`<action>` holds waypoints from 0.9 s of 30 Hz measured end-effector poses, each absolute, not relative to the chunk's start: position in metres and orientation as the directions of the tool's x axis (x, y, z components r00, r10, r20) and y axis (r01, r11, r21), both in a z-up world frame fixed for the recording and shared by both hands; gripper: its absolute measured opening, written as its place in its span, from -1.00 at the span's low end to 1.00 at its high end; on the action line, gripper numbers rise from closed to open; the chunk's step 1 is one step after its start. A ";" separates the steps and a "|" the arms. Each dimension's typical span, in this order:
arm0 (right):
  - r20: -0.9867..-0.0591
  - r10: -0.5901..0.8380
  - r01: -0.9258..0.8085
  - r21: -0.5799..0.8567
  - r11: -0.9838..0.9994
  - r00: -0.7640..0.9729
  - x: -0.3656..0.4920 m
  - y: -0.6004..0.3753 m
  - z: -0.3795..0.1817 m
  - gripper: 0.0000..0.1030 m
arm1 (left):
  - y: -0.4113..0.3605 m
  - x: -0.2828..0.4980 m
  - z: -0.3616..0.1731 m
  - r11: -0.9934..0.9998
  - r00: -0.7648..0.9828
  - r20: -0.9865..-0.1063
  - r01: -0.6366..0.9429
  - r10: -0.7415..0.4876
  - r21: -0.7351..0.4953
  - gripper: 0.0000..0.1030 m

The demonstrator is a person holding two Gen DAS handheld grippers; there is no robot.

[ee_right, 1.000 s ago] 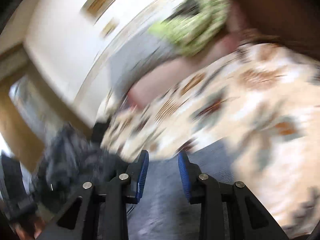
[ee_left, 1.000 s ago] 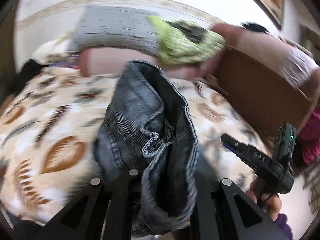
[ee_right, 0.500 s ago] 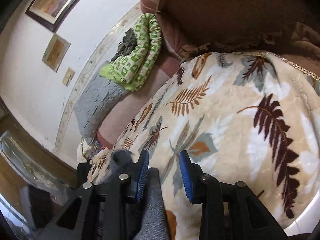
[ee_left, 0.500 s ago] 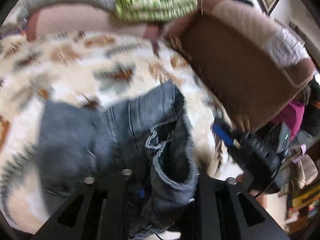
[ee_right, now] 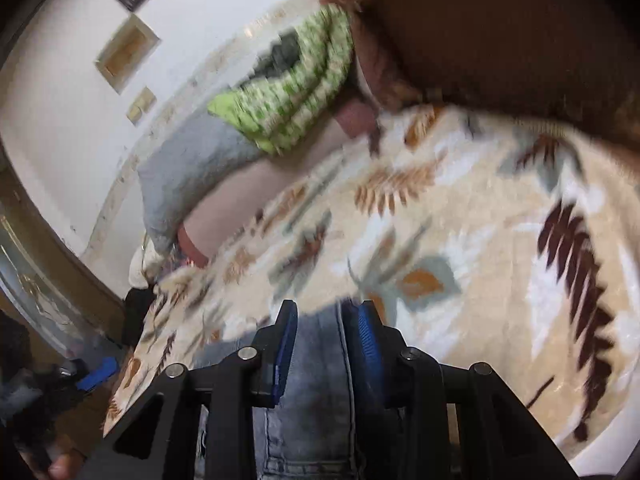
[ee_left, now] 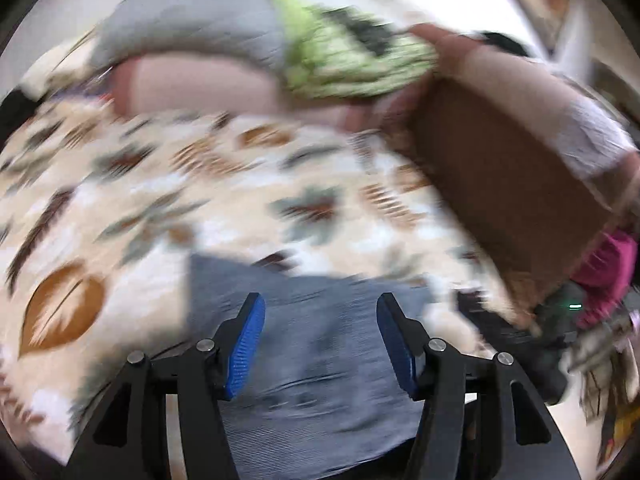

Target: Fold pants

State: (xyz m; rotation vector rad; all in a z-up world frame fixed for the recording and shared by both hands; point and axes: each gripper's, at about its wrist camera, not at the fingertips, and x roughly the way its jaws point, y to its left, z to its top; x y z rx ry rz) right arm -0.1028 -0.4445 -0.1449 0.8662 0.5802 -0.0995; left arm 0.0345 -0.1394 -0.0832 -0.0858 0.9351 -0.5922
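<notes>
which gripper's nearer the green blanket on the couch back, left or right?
Can't tell. Both the left gripper and right gripper sit low over the jeans, with the green blanket far across the leaf-print cover in each view.

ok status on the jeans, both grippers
Left gripper opening, jeans lying under it, pads clear. Right gripper closed on a jeans fold. Nothing in the way on the blanket.

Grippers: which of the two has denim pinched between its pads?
The right gripper: the jeans fill the gap between its pads. The left gripper is opening, jeans lying flat beneath, untouched.
</notes>
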 end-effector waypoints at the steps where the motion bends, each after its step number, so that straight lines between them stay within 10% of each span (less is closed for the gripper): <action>1: -0.507 0.172 0.310 0.725 0.615 0.845 -0.103 -0.448 -0.150 -0.11 | -0.130 0.042 -0.097 0.868 0.425 -0.777 0.393 -0.465 -0.304 0.15; 4: -0.500 0.155 0.325 0.737 0.593 0.852 -0.102 -0.452 -0.152 0.43 | -0.101 0.053 -0.129 0.916 0.400 -0.832 0.273 -0.385 -0.293 0.15; 12: -0.615 0.220 0.352 0.668 0.655 0.757 -0.052 -0.428 -0.171 0.43 | -0.098 0.046 -0.180 0.920 0.265 -0.889 0.224 -0.374 -0.321 0.16; 15: -0.643 0.218 0.277 0.576 0.769 0.734 -0.040 -0.402 -0.163 -0.75 | -0.104 0.032 -0.187 0.925 0.275 -0.897 0.262 -0.346 -0.276 0.24; 22: -0.534 0.224 0.132 0.548 0.826 0.815 -0.028 -0.381 -0.113 -0.90 | -0.096 0.024 -0.176 0.959 0.385 -0.909 0.280 -0.161 -0.051 0.25; 27: -0.551 0.160 0.182 0.513 0.839 0.819 -0.008 -0.397 -0.116 -0.90 | -0.076 0.026 -0.154 0.967 0.421 -0.883 0.223 -0.209 -0.123 0.24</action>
